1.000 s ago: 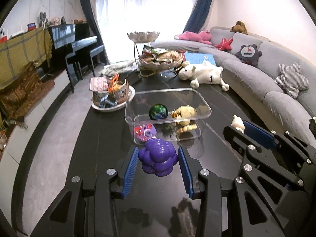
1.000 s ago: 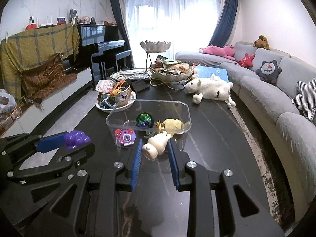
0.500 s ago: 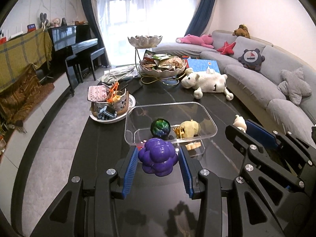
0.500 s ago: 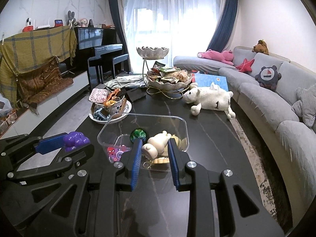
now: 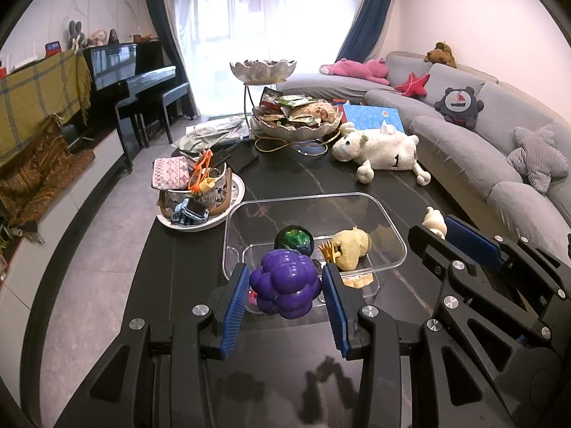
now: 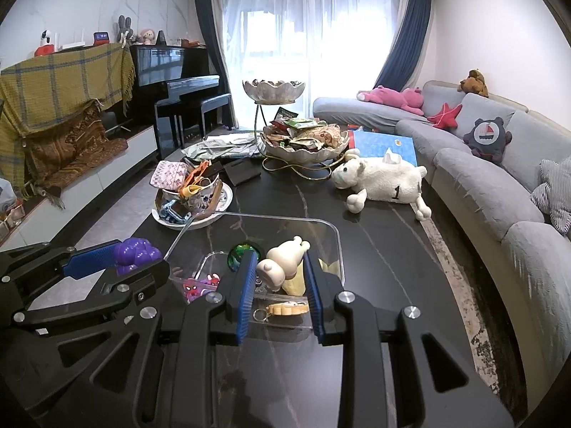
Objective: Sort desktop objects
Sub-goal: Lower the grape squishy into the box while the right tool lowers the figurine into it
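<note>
1. The dark bench [image 5: 285, 185] carries everything. It is crowded: a plush sheep [image 5: 382, 149] lies at the far side, a tiered snack stand [image 5: 296, 121] stands behind it, and a plate of odds and ends [image 5: 196, 196] sits just left of my target.
2. The clear bin [image 5: 314, 228] lies straight ahead and already holds a green ball [image 5: 293, 239], a yellow figure [image 5: 351, 249] and a few small trinkets. Its rim is thin and hard to see, so I could clip it with a finger and shove the bin along the slick top.
3. My left hand-held gripper [image 5: 285, 292] is clamped on the purple bumpy ball [image 5: 285, 287], above the bin's near edge. The lumps give the pads little flat contact. I judge that the ball may squirt out, or drop short of the wall if I release here.
4. My right hand-held gripper [image 6: 280, 274] pinches the cream figurine [image 6: 282, 264] narrowly, over the bin's near part. It sits tilted between the pads and may twist free.
5. Both grippers crowd one opening, so they might collide.
</note>
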{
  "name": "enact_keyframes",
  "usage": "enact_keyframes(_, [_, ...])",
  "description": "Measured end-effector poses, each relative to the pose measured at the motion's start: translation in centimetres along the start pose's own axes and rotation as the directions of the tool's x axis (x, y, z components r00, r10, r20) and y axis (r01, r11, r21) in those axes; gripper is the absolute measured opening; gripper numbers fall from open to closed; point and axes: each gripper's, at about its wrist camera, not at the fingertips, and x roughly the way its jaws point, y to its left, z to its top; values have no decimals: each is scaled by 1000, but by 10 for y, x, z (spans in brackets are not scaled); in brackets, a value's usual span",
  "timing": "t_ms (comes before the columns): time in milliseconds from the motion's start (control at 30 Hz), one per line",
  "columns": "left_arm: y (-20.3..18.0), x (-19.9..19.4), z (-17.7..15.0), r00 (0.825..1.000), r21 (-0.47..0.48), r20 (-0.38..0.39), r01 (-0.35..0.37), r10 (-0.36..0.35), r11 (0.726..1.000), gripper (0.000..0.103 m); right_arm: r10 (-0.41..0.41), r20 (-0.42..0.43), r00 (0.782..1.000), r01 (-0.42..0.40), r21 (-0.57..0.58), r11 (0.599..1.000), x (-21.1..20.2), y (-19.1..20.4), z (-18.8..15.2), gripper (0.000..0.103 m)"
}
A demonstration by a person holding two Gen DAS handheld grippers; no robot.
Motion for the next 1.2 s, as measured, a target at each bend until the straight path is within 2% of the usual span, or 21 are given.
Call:
enact_keyframes(733, [6, 80, 32, 997, 5, -78, -10, 10, 1000, 37, 18, -88, 996, -18, -1, 1000, 84, -10, 19, 24])
enact_keyframes(1200, [13, 135, 32, 987, 1, -157, -42, 41, 999, 37, 44, -183, 982, -43, 8, 999, 142, -11, 12, 24])
